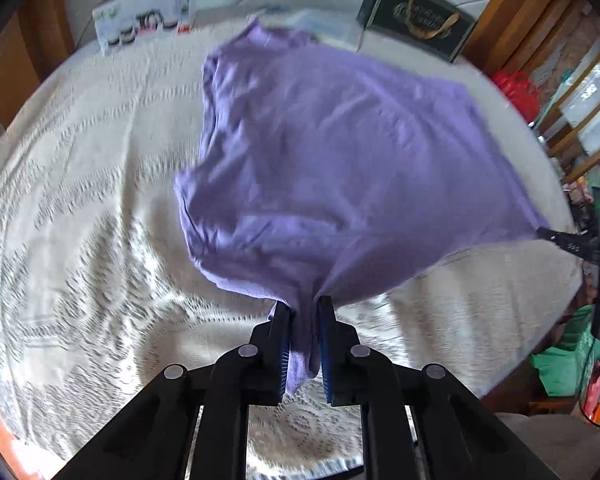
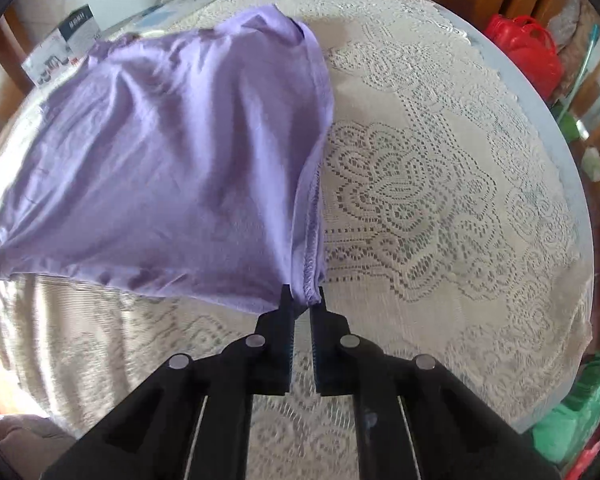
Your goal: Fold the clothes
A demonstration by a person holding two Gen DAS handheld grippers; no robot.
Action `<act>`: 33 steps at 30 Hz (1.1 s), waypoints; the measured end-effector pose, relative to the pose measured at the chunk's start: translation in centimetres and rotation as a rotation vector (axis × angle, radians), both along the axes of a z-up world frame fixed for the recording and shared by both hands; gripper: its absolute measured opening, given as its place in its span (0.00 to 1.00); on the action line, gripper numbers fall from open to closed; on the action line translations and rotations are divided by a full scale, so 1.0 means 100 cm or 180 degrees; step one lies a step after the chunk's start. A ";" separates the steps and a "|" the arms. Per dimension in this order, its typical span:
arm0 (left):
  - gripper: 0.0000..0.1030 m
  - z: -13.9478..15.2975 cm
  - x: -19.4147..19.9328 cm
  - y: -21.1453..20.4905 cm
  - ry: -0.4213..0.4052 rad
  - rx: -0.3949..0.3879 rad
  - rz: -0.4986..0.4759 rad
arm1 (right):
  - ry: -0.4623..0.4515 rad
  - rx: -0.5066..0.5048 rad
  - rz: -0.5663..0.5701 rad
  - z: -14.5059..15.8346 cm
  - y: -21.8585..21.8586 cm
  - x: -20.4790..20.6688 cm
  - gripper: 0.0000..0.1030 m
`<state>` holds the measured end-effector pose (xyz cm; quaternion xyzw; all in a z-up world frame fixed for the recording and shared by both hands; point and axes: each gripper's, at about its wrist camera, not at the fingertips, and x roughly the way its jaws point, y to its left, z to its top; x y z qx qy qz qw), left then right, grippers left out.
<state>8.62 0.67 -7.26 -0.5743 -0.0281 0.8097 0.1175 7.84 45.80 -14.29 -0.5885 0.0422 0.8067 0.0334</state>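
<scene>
Two grippers pinching one purple shirt [image 1: 332, 152] above the lace-covered table [image 2: 440, 200], left gripper [image 1: 303, 336] clamped on a bunched corner, right gripper [image 2: 300, 320] nipping a hem, far shirt edge blurred, bare lace to the right, dark box [image 1: 416, 16] at table's back edge

My left gripper [image 1: 303, 308] sits at six o'clock in its view, and the shirt [image 1: 332, 152] spreads ahead of it toward twelve, over the lace cloth [image 1: 80, 200] on the table [image 2: 556, 128]. My right gripper [image 1: 556, 238] is out at three, on the shirt's far corner. Behind the shirt, a carton [image 1: 146, 12] stands at eleven and a box [image 1: 416, 16] at one. In the right view the shirt lies from nine to twelve of my gripper, with bare lace from one to four.
</scene>
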 end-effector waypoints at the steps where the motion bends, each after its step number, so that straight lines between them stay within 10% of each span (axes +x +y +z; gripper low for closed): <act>1: 0.13 0.009 -0.003 -0.002 0.0012 0.0026 -0.0026 | 0.0006 -0.0045 -0.0005 0.005 0.002 0.000 0.07; 12: 0.13 0.005 -0.162 0.008 -0.0246 -0.0252 -0.0345 | -0.0011 -0.0204 0.0015 0.056 0.016 -0.080 0.07; 15: 0.46 -0.010 -0.198 0.008 -0.0294 -0.0448 -0.0209 | 0.0103 -0.0193 -0.0223 0.057 0.032 -0.114 0.15; 16: 0.72 -0.012 -0.207 0.004 -0.0254 -0.0505 -0.0137 | 0.0178 -0.0039 -0.0353 0.058 0.038 -0.119 0.27; 19: 0.81 -0.009 -0.209 -0.013 -0.0151 -0.0509 0.0004 | 0.0307 0.0206 -0.0516 0.062 0.049 -0.120 0.53; 33: 0.80 -0.053 -0.132 -0.029 0.0037 -0.0807 0.0143 | 0.0139 -0.0157 -0.0312 0.014 0.038 -0.073 0.53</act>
